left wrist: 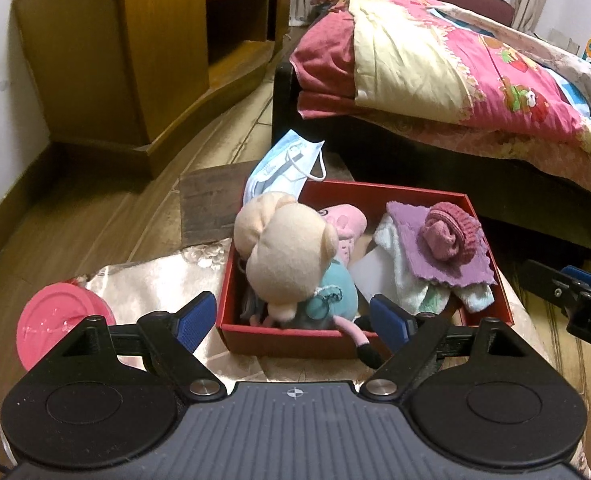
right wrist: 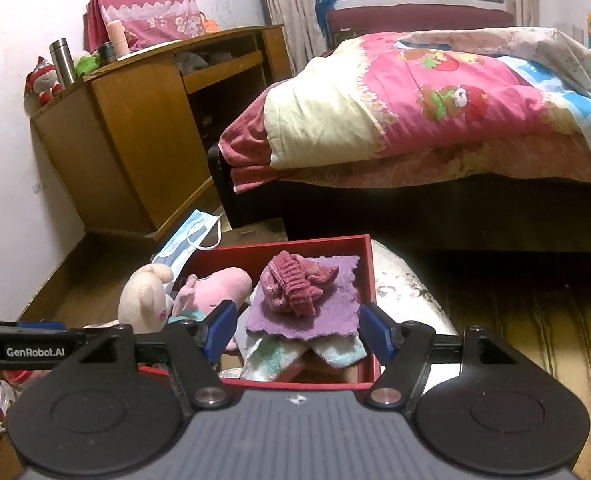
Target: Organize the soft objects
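A red box (left wrist: 491,240) (right wrist: 369,276) stands on a patterned cloth. Inside lie a cream plush toy (left wrist: 287,248) (right wrist: 145,304), a pink pig plush (left wrist: 345,220) (right wrist: 219,284), a purple cloth (left wrist: 451,264) (right wrist: 327,316) with a rolled pink knit sock (left wrist: 451,232) (right wrist: 295,284) on it, and a white-green towel (left wrist: 407,280) (right wrist: 271,356) under them. A blue face mask (left wrist: 283,164) (right wrist: 187,240) hangs over the box's far left corner. My left gripper (left wrist: 293,320) is open, empty, at the box's near edge. My right gripper (right wrist: 297,330) is open, empty, either side of the purple cloth.
A pink round lid (left wrist: 55,324) lies left of the box. A bed with a pink quilt (left wrist: 475,68) (right wrist: 435,104) stands behind. A wooden desk (left wrist: 135,48) (right wrist: 135,128) is at the left wall. The wooden floor (left wrist: 75,220) surrounds the cloth.
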Demonstrator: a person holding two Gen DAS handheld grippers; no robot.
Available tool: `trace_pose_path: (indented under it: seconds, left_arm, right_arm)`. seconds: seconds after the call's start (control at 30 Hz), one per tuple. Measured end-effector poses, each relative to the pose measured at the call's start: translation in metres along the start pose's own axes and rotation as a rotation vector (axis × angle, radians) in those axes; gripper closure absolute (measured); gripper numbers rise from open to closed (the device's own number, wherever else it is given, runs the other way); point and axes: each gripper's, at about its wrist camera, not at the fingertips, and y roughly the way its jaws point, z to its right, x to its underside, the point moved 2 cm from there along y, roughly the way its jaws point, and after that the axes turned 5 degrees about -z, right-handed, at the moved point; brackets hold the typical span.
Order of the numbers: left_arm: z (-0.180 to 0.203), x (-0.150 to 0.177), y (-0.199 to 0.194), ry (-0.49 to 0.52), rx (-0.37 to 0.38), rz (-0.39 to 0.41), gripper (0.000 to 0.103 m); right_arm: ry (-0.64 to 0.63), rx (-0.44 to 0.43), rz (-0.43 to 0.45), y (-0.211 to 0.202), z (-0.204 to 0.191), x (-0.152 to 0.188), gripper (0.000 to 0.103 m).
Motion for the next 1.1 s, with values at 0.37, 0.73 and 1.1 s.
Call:
trace_pose_path:
  seconds: [0.37, 0.73, 1.1]
  left_arm:
    - [0.006, 0.028, -0.015, 0.041, 0.001, -0.004, 0.021]
    - [0.007, 0.048, -0.031, 0.06, 0.007, 0.002, 0.021]
    - [0.011, 0.064, -0.044, 0.093, 0.001, 0.023, 0.02]
  right_arm:
    - [0.005, -0.008, -0.019, -0.015, -0.001, 0.024, 0.063]
    - [-0.008, -0.023, -0.019, -0.033, -0.007, 0.044, 0.063]
    - [-0.014, -0.032, -0.021, -0.045, -0.014, 0.06, 0.063]
